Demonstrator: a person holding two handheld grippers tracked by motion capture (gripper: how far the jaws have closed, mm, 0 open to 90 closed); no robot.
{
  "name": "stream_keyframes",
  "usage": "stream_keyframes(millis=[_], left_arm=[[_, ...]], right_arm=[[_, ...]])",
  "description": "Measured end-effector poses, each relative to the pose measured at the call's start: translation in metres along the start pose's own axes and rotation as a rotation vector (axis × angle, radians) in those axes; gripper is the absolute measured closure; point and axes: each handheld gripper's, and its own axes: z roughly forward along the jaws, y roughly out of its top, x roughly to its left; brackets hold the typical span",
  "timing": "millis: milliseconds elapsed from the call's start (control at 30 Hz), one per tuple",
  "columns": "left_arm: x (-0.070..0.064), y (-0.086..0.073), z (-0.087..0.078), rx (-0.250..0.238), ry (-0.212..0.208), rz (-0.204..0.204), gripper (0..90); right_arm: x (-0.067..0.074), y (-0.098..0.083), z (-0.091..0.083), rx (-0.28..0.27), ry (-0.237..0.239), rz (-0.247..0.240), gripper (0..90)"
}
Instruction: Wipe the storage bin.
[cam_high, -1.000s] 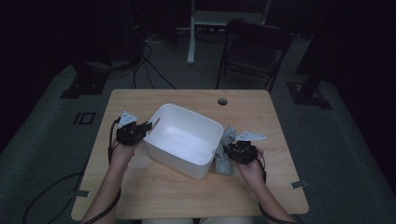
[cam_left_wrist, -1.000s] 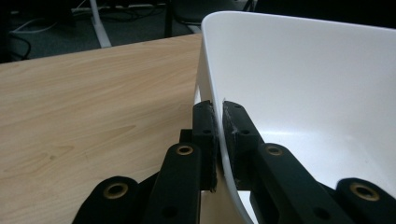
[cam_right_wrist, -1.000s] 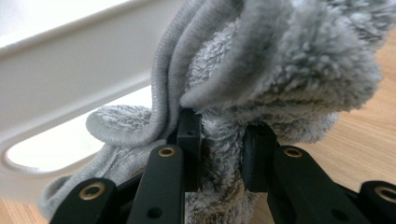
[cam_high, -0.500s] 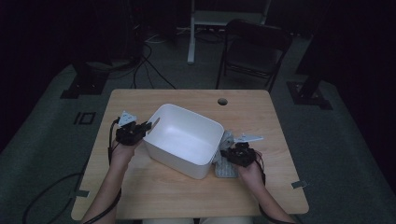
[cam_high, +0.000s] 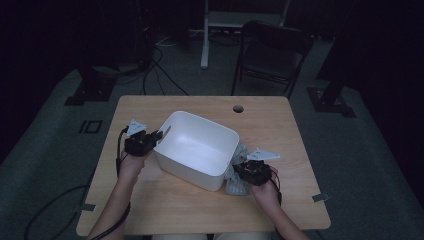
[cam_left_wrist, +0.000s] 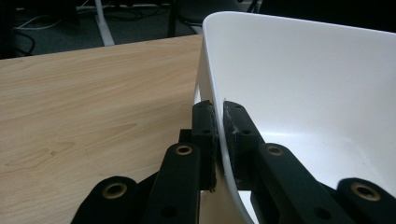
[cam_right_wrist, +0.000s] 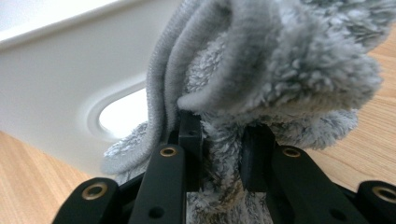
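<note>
A white plastic tub (cam_high: 197, 147) stands slanted in the middle of the wooden table (cam_high: 190, 210). My left gripper (cam_high: 151, 140) is shut on the tub's left wall; in the left gripper view one pad is outside and one inside the rim (cam_left_wrist: 219, 135), with the tub's hollow (cam_left_wrist: 308, 93) to the right. My right gripper (cam_high: 244, 171) is at the tub's right end, shut on a grey fluffy cloth (cam_high: 236, 186). In the right gripper view the cloth (cam_right_wrist: 280, 60) bulges over the jaws (cam_right_wrist: 222, 140), right against the tub's wall (cam_right_wrist: 56, 70) and its oval handle hole (cam_right_wrist: 116, 114).
The table has a round cable hole (cam_high: 238, 108) near its far edge. A dark folding chair (cam_high: 272, 55) and a white stand (cam_high: 206, 35) are on the floor behind the table, with cables (cam_high: 165, 75) to the left. Bare wood (cam_left_wrist: 93, 93) lies left of the tub.
My right gripper, with the cloth in it, has slid a little toward the table's near edge along the tub's end. The left gripper and the tub have stayed put.
</note>
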Motion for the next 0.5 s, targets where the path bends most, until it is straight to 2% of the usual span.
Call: stream_keyframes(millis=[200,233,267,300,333,400,500], left_arm=[[-0.001,0.000,0.000,0.000,0.002,0.007,84.0],[0.000,0.000,0.000,-0.002,-0.001,0.006,84.0],[-0.001,0.000,0.000,-0.002,0.002,0.008,83.7],[-0.001,0.000,0.000,-0.002,0.002,0.008,83.7],[-0.001,0.000,0.000,0.000,0.006,0.009,83.7],[-0.001,0.000,0.000,-0.001,0.006,0.001,83.7],[-0.001,0.000,0.000,0.000,0.007,-0.003,83.8]], right_arm=[[-0.001,-0.003,0.002,0.014,-0.013,0.000,74.4],[-0.002,-0.010,0.014,0.088,-0.037,-0.007,74.5],[-0.006,-0.018,0.024,0.129,-0.031,0.011,74.5],[-0.006,-0.018,0.024,0.129,-0.031,0.011,74.5],[-0.009,-0.019,0.024,0.133,-0.011,0.049,74.5],[-0.007,-0.017,0.022,0.136,-0.015,0.041,74.4],[-0.003,-0.017,0.010,0.115,0.036,0.039,74.3]])
